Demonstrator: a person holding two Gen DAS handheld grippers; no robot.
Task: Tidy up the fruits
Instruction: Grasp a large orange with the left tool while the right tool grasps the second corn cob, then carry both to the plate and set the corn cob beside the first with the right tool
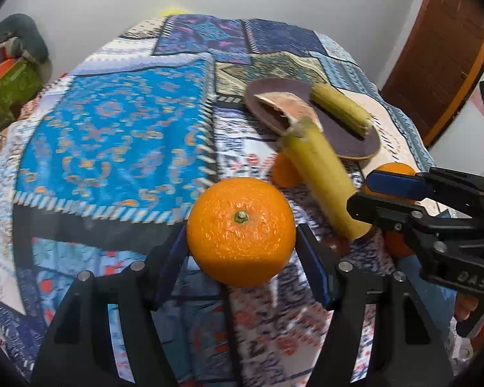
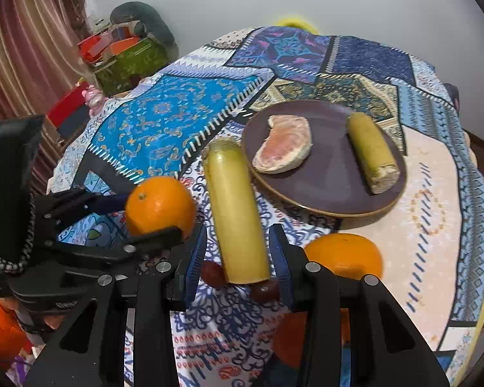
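My left gripper (image 1: 242,242) is shut on an orange (image 1: 241,230), held above the patterned cloth; it also shows in the right wrist view (image 2: 159,206). My right gripper (image 2: 237,251) is shut on a yellow-green stalk piece (image 2: 235,213), also seen in the left wrist view (image 1: 322,180). A dark plate (image 2: 332,180) lies beyond, holding a pomelo segment (image 2: 282,148) and a second stalk piece (image 2: 372,151). Another orange (image 2: 345,254) lies on the cloth just right of my right gripper.
Two small dark red fruits (image 2: 264,290) lie under my right gripper. A further orange (image 2: 293,342) sits near the table's front edge. A cluttered shelf with boxes (image 2: 126,54) stands at the left, and a wooden door (image 1: 435,64) at the right.
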